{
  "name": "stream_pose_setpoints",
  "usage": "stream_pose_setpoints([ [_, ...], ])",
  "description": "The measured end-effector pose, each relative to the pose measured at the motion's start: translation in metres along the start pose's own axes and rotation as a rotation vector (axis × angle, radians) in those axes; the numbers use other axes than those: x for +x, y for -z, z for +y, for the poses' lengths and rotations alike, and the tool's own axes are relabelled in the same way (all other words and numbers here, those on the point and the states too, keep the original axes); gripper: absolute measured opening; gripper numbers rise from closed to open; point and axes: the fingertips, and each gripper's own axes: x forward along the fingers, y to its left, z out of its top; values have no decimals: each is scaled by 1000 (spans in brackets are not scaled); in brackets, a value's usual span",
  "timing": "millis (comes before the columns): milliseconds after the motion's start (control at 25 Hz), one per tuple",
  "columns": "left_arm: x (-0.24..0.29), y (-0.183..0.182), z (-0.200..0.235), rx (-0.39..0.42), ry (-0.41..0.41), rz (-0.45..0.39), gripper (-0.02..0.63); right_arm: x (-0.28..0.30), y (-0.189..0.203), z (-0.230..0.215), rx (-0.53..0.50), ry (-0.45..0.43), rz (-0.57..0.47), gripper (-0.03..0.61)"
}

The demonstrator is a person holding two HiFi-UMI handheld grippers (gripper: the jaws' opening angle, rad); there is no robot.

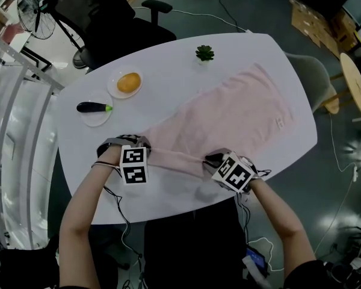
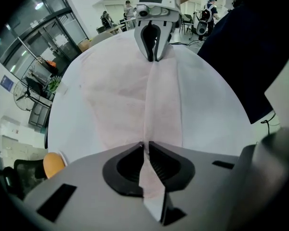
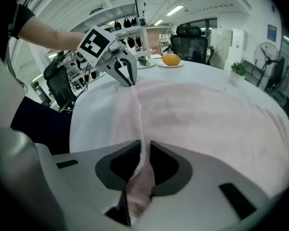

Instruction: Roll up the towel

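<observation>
The left gripper [image 2: 147,146] has its fingers pinched shut on the towel [image 1: 228,116] at the edge farthest from the plant [image 1: 204,53]. The right gripper [image 3: 145,146] nips the same edge likewise. The towel lies spread on the surface [image 1: 168,59] below the plant. It looks light, soft and limp, likely to sag between grips, so that far edge is best held near both corners.

White oval table [image 1: 168,53] on dark glossy floor [image 1: 259,8]. Black office chair [image 1: 108,17] and fan [image 1: 35,5] far left; round wooden table [image 1: 355,80], cardboard boxes [image 1: 313,18] far right. Ceiling strip lights [image 3: 176,9] lit.
</observation>
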Motion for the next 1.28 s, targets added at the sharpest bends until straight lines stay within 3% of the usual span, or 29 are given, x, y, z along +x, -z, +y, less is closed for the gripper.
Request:
stream_pose_setpoints([
  [240, -15, 6, 12, -97, -37, -50, 189, -22, -1, -15, 113, -3, -89, 174],
  [480, -35, 26, 15, -145, -66, -58, 248, -57, 7, -30, 203, 25, -165, 204],
  [640, -57, 32, 10, -127, -114, -66, 268, -81, 9, -23, 118, 101, -173, 204],
  [840, -70, 21, -25, -44, -111, -93, 268, -90, -2, 20, -84, 121, -164, 202],
  [1080, -42, 12, -66, 58, -73, -95, 267, -48, 3, 67, -263, 103, -81, 219],
  [1200, -28, 11, -62, 70, -86, -96, 261, -26, 8, 66, -324, 145, -30, 229],
  [1280, -20, 14, -56, 93, -100, -78, 222, -15, 12, 58, -339, 172, 0, 229],
])
